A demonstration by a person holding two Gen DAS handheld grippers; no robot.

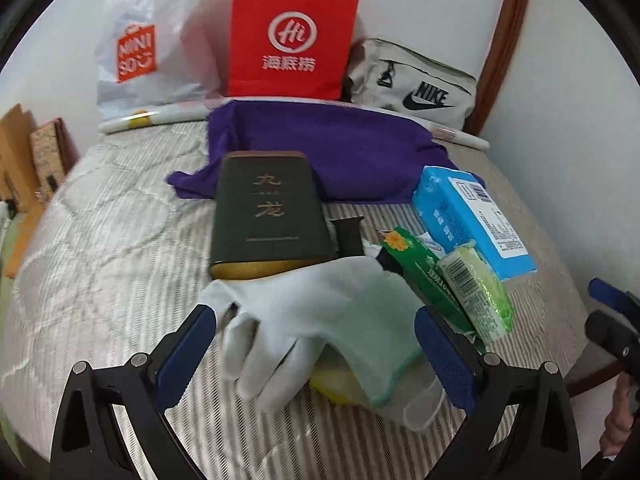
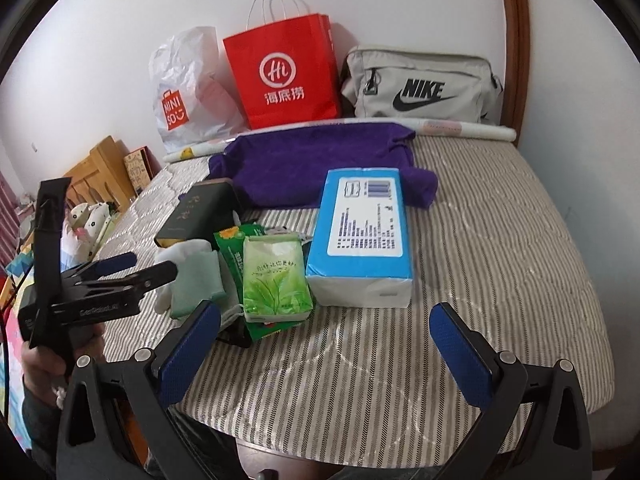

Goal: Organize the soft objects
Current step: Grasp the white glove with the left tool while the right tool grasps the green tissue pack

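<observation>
Spread wide, the left gripper (image 1: pixel 316 344) brackets a white glove (image 1: pixel 280 320) and mint cloth (image 1: pixel 368 344), which hide most of something yellow beneath. Beyond lie the purple towel (image 1: pixel 340 148) and blue tissue pack (image 2: pixel 362 236). Equally agape, the right gripper (image 2: pixel 324 344) holds nothing.

Soft, even indoor light; strong fisheye bend.

Around the red bag (image 1: pixel 294 38) the wall reads bright without glare. Shadows below it are faint. The frame corners go black, edges curve, and the left wrist view smears slightly.
</observation>
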